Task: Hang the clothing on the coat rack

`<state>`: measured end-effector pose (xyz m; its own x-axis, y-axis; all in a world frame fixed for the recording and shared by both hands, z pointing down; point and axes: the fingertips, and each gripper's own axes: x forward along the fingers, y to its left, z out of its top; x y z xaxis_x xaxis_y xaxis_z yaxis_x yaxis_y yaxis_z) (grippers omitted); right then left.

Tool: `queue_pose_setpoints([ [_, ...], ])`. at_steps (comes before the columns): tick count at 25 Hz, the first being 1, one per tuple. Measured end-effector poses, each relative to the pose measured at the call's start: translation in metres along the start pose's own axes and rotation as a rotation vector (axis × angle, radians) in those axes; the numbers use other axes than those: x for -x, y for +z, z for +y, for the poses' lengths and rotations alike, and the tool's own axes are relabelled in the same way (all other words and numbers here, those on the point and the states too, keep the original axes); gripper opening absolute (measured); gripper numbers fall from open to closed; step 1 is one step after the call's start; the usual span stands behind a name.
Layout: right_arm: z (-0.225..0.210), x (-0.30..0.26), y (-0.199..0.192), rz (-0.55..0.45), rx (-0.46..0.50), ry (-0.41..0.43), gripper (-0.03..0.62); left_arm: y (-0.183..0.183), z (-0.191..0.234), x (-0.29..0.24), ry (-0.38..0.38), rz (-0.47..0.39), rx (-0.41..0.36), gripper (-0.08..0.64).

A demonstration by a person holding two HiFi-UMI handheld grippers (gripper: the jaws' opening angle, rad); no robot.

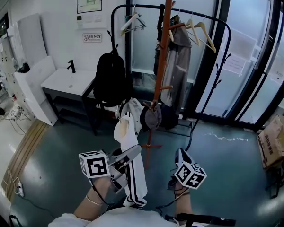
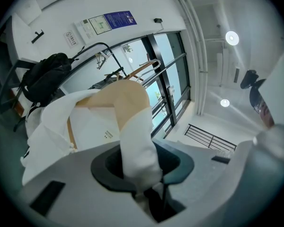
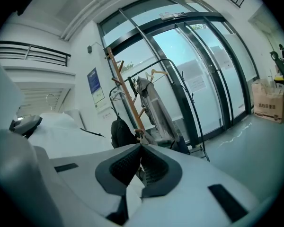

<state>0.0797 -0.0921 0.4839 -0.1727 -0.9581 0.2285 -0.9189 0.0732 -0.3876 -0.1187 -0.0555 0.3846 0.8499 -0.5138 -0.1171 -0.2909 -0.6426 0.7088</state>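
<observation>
Left gripper [image 2: 143, 167]: jaws pinching a fold of the white fabric garment with black side stripes [image 1: 125, 129], which bunches ahead of the jaws and hangs below them. Right gripper [image 3: 141, 150]: jaws pressed together, nothing between. The orange-brown wooden coat rack [image 1: 163, 51] stands ahead of both, not touching either.

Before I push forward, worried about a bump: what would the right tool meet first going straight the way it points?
Probably the orange coat rack pole, low down; depth is unclear, so that is a guess.
</observation>
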Motion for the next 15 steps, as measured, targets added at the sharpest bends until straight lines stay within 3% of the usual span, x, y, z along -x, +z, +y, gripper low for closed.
queue_pose_setpoints([
  [8, -0.023, -0.015, 0.000, -0.003, -0.026, -0.030, 0.023, 0.001, 0.014, -0.020, -0.008, 0.016, 0.009, 0.121],
  [15, -0.024, -0.046, 0.007, 0.029, 0.001, 0.006, 0.023, 0.012, 0.041, -0.044, -0.003, 0.007, 0.005, 0.123],
])
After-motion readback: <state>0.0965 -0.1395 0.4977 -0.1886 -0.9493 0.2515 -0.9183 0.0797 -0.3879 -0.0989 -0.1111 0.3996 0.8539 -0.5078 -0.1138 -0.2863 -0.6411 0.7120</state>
